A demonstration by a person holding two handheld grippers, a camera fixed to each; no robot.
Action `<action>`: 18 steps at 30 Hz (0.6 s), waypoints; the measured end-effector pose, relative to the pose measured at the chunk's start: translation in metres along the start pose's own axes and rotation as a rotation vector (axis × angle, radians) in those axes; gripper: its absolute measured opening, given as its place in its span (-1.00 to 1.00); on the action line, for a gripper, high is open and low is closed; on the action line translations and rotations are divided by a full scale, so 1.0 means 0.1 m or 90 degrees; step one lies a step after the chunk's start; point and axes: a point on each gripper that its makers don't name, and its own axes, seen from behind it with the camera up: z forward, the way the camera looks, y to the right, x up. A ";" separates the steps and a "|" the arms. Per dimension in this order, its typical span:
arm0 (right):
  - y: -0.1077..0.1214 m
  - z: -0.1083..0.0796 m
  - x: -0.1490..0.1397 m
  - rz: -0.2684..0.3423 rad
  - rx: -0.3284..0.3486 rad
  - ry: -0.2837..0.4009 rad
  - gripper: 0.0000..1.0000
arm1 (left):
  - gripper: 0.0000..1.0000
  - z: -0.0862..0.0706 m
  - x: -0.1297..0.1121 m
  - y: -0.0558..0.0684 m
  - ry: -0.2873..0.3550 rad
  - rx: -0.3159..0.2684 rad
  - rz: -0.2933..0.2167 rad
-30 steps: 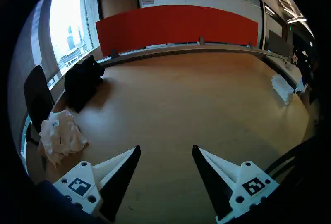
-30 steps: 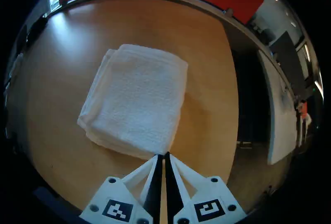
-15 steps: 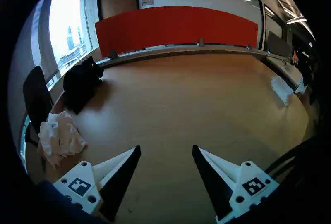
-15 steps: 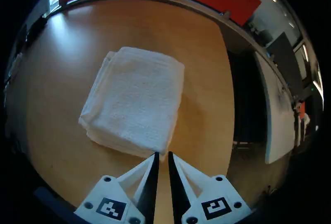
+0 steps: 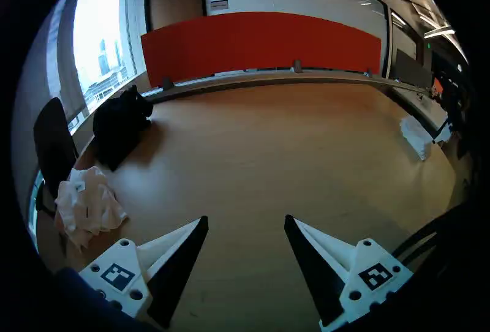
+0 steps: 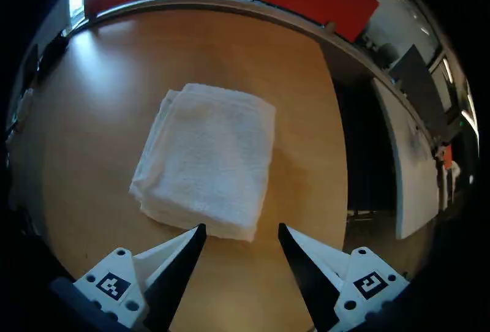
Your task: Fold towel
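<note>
A white towel (image 6: 208, 160), folded into a thick rectangle, lies flat on the wooden table (image 6: 98, 117) in the right gripper view. My right gripper (image 6: 241, 229) is open just short of the towel's near edge, with nothing between its fingers. The same folded towel (image 5: 416, 137) appears small at the far right of the table in the left gripper view. My left gripper (image 5: 245, 222) is open over bare tabletop (image 5: 257, 148), well away from the towel.
A crumpled white cloth (image 5: 86, 203) lies at the table's left edge. A black bag (image 5: 119, 124) sits behind it, beside a dark chair (image 5: 52, 142). A red divider (image 5: 263, 41) runs along the far edge. The table's right edge (image 6: 343, 148) drops to dark floor.
My right gripper has opened from shut and drawn back a little from the towel's near edge. The left gripper has hardly moved.
</note>
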 end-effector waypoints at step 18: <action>-0.27 -0.06 0.31 0.152 0.007 0.052 0.82 | 0.85 -0.03 0.05 -0.10 0.014 0.005 -0.014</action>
